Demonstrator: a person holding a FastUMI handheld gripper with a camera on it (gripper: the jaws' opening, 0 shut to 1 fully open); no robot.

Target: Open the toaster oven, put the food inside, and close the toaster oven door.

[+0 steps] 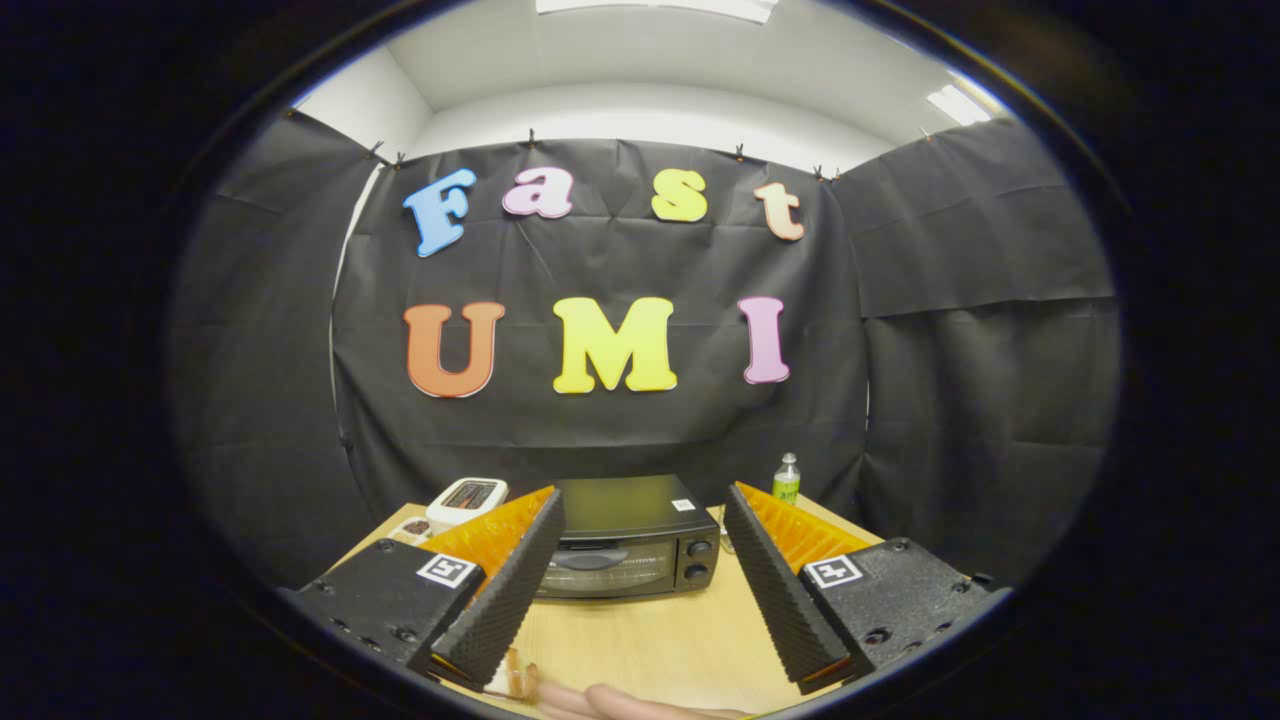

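Note:
A black toaster oven point(625, 545) stands on the wooden table point(650, 640), its door shut, beyond and between my fingers. Its two knobs point(698, 560) sit on the right of its front. My gripper point(645, 510) is open and holds nothing, its fingers spread wide on either side of the oven. A white tray with dark food point(468, 497) lies left of the oven, partly hidden behind my left finger point(520, 560). Close below the left finger is a small clear wrapped item point(515, 680) next to a person's fingers point(620, 703).
A small green-labelled bottle point(787, 477) stands at the back right of the table, behind my right finger. Bare wood lies between the oven front and the gripper. Black cloth walls close the booth at the back and sides.

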